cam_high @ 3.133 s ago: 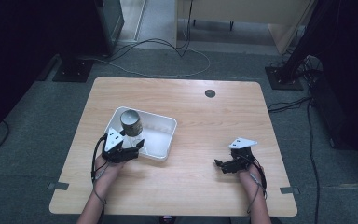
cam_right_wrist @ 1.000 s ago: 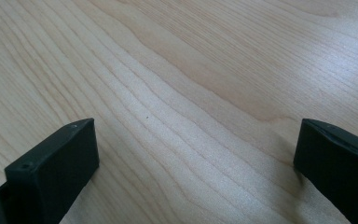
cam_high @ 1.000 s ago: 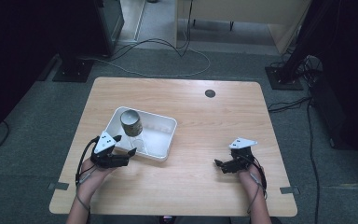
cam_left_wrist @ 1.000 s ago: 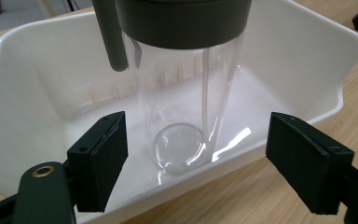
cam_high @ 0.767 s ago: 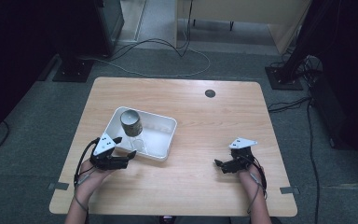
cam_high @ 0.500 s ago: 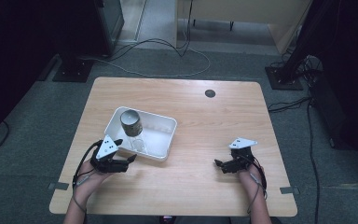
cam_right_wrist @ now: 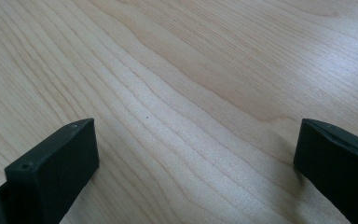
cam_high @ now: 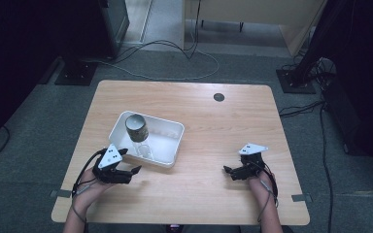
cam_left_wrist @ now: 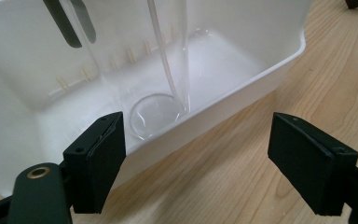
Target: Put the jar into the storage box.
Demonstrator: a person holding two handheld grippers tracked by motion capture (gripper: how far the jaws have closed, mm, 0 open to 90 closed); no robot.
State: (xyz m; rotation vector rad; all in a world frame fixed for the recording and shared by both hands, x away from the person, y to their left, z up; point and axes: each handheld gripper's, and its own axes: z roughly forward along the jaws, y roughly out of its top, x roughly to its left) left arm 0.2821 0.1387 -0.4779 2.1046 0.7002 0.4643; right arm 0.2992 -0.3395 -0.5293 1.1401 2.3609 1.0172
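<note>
Your left gripper sat low over the table near its front left corner, just beside the front wall of the white bin, with its jaws spread wide and nothing between them. In the left gripper view that gripper looked past bare wood at the bin, one jaw overlapping the near wall and the other out over the table. Inside the bin a clear glass stood against the near wall, its round base plain on the white floor; from above the glass was only a faint outline. A tin can stood upright in the back left part of the bin, touching or almost touching the glass; which, I could not tell.

Your right gripper rested well apart from the bin, near the front right of the table, pointing left. Its jaws were also wide and empty; the right gripper view showed the right gripper with nothing but wood grain between them.

A small dark disc lay on the far side of the table. Cables ran across the grey floor beyond it.
</note>
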